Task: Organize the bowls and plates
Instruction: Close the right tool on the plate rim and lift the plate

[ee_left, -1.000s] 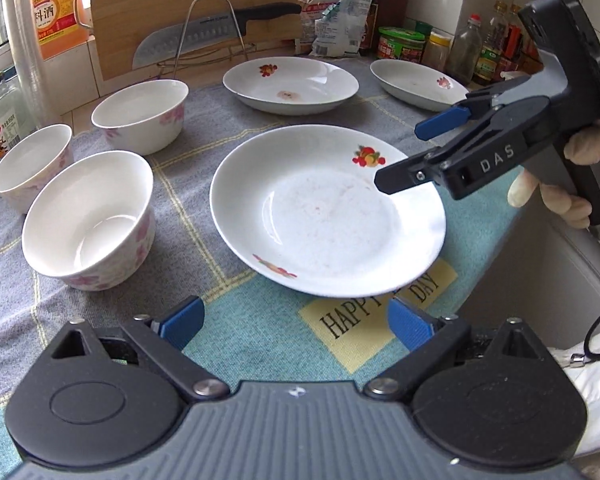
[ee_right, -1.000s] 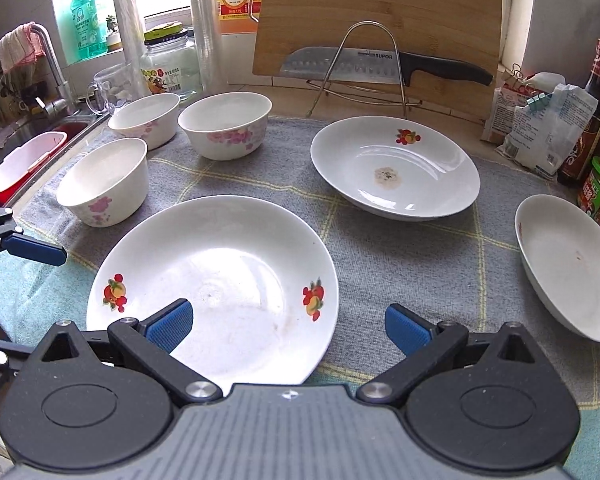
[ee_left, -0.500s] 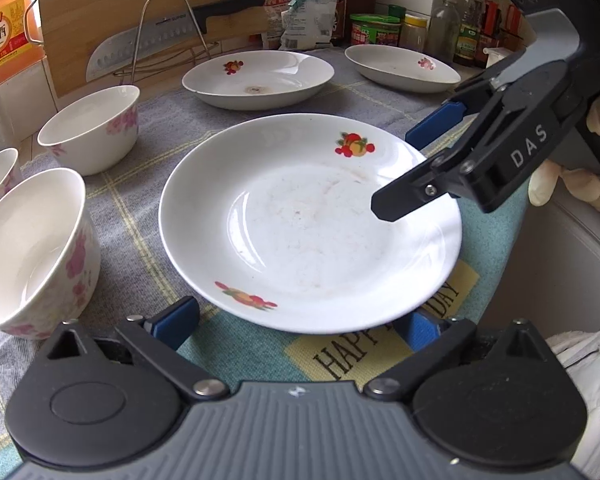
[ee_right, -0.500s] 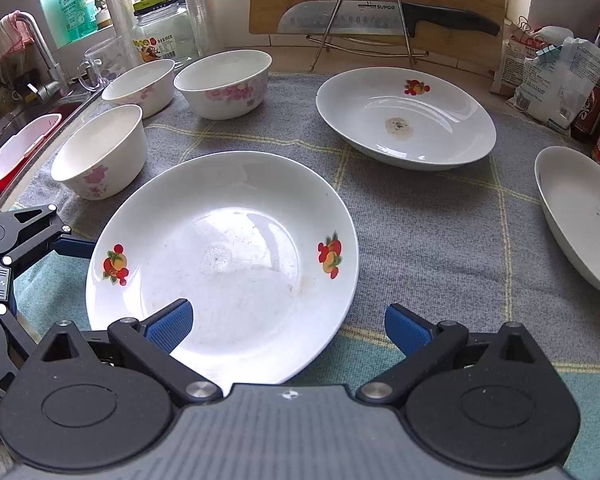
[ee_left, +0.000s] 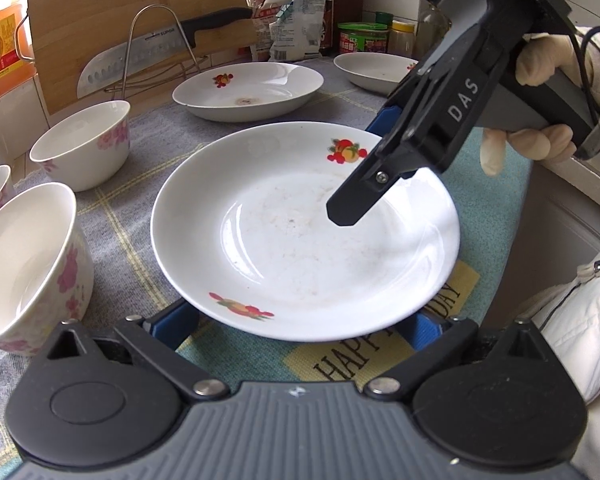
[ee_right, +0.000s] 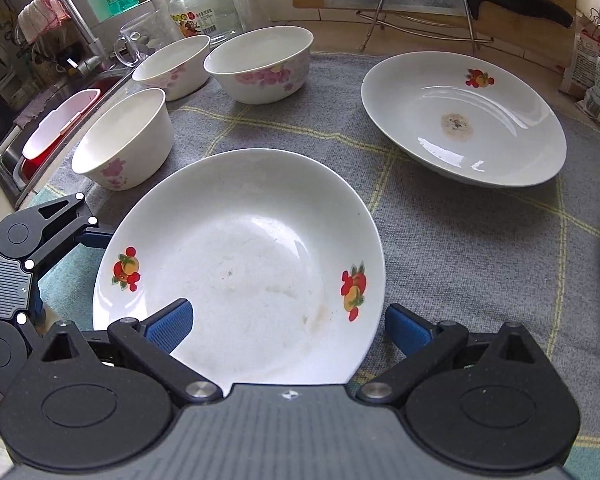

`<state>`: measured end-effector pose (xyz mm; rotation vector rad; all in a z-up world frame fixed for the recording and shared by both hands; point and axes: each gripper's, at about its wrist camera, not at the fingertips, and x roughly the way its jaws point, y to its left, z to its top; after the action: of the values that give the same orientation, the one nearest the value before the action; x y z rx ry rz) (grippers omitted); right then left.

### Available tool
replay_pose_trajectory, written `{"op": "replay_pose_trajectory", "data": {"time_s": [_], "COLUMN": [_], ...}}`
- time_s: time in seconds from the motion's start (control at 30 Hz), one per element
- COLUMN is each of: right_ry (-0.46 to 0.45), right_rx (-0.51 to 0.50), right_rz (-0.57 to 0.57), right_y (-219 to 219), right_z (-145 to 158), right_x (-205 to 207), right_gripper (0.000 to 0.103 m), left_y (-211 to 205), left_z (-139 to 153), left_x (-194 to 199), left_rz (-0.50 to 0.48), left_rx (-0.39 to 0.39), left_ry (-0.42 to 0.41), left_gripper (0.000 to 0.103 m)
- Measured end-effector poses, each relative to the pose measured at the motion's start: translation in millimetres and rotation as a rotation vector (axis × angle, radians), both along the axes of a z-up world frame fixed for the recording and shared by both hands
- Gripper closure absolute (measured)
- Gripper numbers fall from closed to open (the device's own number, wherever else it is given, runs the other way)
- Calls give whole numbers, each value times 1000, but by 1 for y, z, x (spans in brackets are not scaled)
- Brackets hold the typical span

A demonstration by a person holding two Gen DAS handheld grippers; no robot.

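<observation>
Two hand-held grippers close in on the near plate [ee_left: 304, 236], a white dish with fruit decals lying flat on the grey-and-teal cloth at the front edge of the tabletop [ee_right: 480, 240]. The step in hand looks like the first pick-up of the plate-stacking job; none of the crockery is stacked yet.

At the left edge three pink-flowered bowls [ee_right: 124, 148] stand close together, apart from the plate. The left gripper [ee_left: 300, 326] points steeply down at the plate's near rim, its jaws having just spread wide; its blue fingers [ee_left: 178, 322] straddle the rim from outside and grip nothing.

The right gripper [ee_right: 286, 322] comes in from the plate's other side, tilted sharply down, with one of its fingers [ee_right: 168, 322] over the plate's bowl and the other outside the rim. These fingers are spread and grasp nothing; whether either pad touches the china cannot be told. A gloved hand [ee_left: 540, 80] holds its handle.

Further right, a second fruit-decal plate [ee_right: 464, 120] lies toward the back edge and a third plate [ee_left: 374, 72] at the far right.

The next move probably calls for closing on the rim and lifting level.
</observation>
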<state>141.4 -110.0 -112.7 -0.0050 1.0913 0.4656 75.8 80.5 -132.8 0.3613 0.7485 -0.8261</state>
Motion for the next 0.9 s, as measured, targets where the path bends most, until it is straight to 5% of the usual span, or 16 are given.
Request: {"op": "replay_pose_trajectory", "data": {"time_s": [0.9], "right_ry": [173], "right_rx": [91], "right_rz": [133], "right_y": [-1], "right_z": [4], "right_x": [48], "right_gripper": [0], "left_y": [-1], "left_z": [1], "left_x": [4], "left_rz": [-35], "left_rx": [-4], "left_ry": [-11], "left_gripper": [0]}}
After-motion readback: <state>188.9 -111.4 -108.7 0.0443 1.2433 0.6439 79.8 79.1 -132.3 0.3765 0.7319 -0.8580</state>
